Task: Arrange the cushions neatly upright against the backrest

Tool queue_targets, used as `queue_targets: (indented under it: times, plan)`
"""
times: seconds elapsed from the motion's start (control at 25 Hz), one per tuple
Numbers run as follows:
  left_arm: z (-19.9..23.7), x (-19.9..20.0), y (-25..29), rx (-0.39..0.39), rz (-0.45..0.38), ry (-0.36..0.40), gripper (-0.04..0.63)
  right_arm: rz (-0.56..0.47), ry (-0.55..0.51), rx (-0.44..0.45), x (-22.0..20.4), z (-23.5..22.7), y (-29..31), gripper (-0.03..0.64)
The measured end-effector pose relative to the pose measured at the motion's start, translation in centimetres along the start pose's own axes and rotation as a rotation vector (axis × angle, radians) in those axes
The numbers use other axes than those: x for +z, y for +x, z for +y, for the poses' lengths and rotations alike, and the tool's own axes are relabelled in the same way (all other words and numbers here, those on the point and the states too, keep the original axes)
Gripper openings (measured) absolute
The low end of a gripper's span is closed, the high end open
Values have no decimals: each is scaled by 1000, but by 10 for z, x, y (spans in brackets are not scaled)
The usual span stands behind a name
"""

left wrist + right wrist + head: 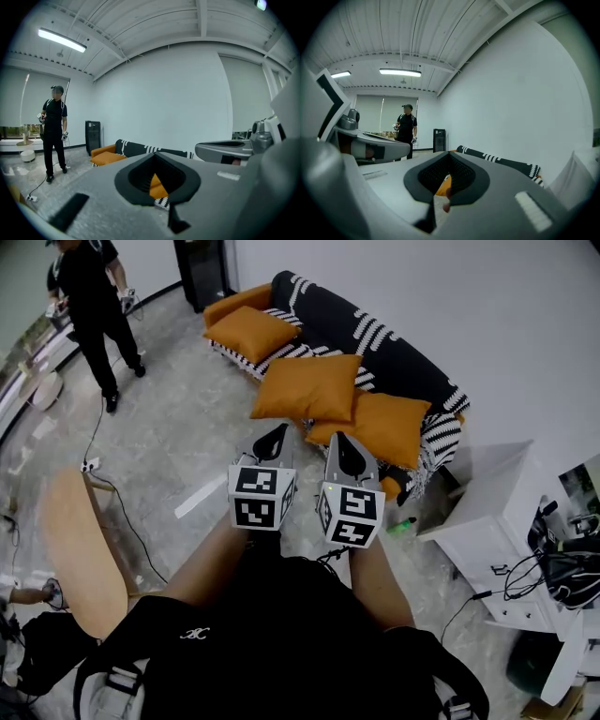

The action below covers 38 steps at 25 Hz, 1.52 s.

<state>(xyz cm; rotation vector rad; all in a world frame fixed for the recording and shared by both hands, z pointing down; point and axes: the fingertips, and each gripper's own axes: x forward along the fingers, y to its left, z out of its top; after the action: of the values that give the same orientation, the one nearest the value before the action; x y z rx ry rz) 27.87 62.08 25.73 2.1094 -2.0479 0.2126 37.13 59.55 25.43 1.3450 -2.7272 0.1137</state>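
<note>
While all three cushions (307, 388) lay slumped on the sofa (398, 357) seat, none upright yet, the left gripper (274, 439) and right gripper (349, 454) hung short of them, both closed and empty.

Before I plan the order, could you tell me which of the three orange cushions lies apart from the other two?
The square orange fabric cushion at the far end of the black striped sofa; the middle cushion overlaps the nearest cushion.

Three cushions (307, 388) flat on sofa (375, 343), white cabinet (487, 502) right
</note>
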Motion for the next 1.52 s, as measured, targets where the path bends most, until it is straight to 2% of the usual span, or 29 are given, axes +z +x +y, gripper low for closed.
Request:
queue_targets:
  times: [0.24,0.64,0.96,1.12,1.32,1.52]
  plan:
    - [39,7,58,-17,6,-35,8,19,-3,-16,-2,-6,64,9]
    - [115,8,170,-87,82,-113,8,94,-19,-58,-4,-16,191,9]
    - [184,19,255,-127,139,-119,8,142,-17,-106,3,-20,293,9]
    - [215,23,288,-135,151,-76,8,162,-16,-128,4,-21,336,9]
    - [251,11,321,-156,188,-92,8,212,-32,-180,-4,-20,377,9]
    - [267,-5,347,-171,234,-105,8,269,-38,-201,-18,-27,401,9]
